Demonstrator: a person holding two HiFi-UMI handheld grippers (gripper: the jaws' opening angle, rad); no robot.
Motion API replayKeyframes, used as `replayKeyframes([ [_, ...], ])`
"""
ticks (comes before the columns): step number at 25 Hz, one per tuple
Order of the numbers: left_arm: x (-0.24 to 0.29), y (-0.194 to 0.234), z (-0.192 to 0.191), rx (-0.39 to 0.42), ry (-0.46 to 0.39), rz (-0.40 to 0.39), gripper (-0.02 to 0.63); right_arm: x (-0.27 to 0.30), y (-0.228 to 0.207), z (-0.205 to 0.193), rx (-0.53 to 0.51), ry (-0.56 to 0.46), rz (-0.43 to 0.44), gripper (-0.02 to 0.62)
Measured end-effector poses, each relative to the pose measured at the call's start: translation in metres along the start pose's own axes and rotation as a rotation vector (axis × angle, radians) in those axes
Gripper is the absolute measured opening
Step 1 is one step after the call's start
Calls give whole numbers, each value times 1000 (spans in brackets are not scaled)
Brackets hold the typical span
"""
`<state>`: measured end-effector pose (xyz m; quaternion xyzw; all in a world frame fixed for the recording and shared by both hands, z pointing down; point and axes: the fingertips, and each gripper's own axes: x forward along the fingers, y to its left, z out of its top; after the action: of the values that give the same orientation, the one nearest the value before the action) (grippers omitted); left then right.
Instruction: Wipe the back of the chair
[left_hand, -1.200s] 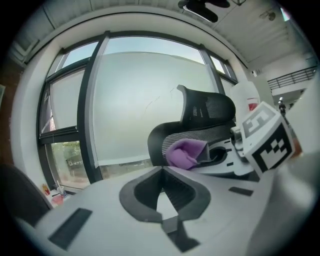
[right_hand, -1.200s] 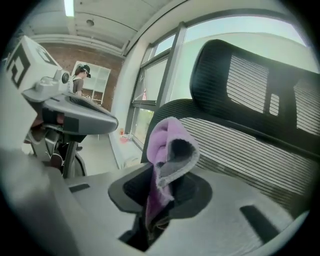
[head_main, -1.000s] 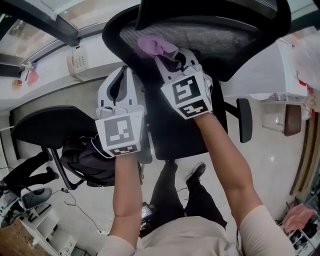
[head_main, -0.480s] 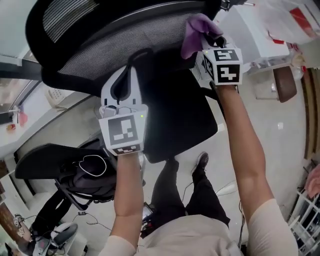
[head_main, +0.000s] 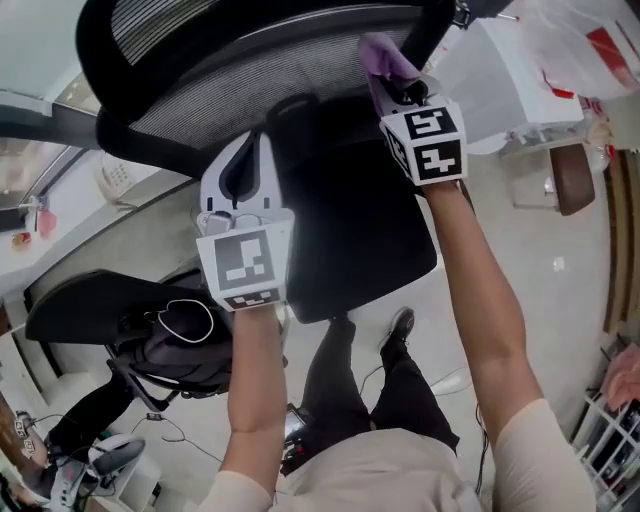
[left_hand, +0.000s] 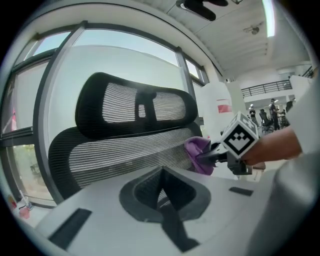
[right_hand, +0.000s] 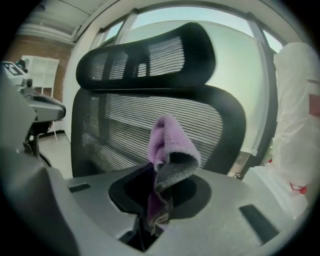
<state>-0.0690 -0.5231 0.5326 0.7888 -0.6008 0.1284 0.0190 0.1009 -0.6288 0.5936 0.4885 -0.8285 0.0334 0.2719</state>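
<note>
Chair back (head_main: 250, 80): black mesh, upright before the person.
Right gripper (head_main: 402, 88): jaws clamped on purple cloth (right_hand: 169, 145), held at the mesh's right side (wiping apparently under way; most of the mesh likely remains).
Left gripper (head_main: 240, 168): jaws together, empty.

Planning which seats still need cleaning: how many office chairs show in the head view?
2. The mesh-backed chair directly ahead, where the right gripper holds its purple cloth; a second black chair at lower left beside the person. Others may sit outside the frame.
</note>
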Motion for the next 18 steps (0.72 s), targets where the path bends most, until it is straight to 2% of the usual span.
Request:
replayKeyframes([
  [3,-20,28,-8,-12,9,55,8,10,61,19,-29,-26,99,69],
  [9,-73,106,-29,-45,29,191,8,26,236,72,-174,-101,366,67],
  [11,-89,127,-36,-55,35,227,8,27,281,83,-212,-115,431,67],
  [14,-108,150,-45,-66,41,265,8,28,321,91,-242,-125,475,67],
  [18,-119,164,-53,-76,41,279,8,31,332,91,-246,-127,470,67],
])
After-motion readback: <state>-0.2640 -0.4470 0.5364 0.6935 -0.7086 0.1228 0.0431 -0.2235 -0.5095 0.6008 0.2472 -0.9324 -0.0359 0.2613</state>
